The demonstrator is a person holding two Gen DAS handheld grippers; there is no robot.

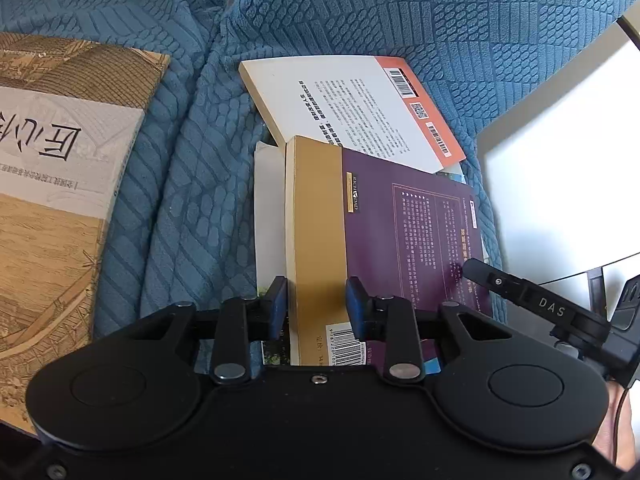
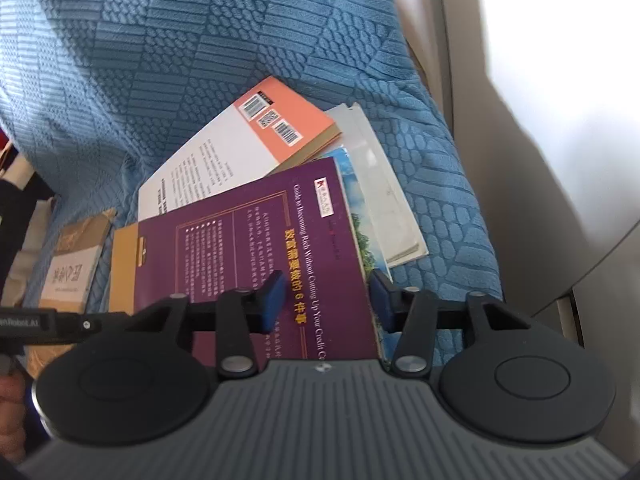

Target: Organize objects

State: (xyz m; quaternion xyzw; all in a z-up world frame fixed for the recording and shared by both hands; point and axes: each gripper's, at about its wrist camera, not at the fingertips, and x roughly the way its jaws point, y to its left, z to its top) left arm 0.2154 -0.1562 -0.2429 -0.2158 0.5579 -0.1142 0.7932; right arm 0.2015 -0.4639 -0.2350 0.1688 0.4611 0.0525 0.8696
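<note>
We grip the purple book (image 1: 400,220) at both near corners, left gripper (image 1: 318,306) and right gripper (image 2: 328,296) clamped narrow on it, ready to lift it off the pile.

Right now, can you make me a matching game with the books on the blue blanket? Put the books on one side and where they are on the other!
Things:
1. purple book
2. white and orange book
3. tan book with big characters
4. blue blanket

Places:
A. lying alone, apart from the pile
B. top of the pile, with a gripper at each side
C. under all the books
D. in the pile, partly under the purple one

Pairs: 1-B, 2-D, 3-A, 4-C
</note>
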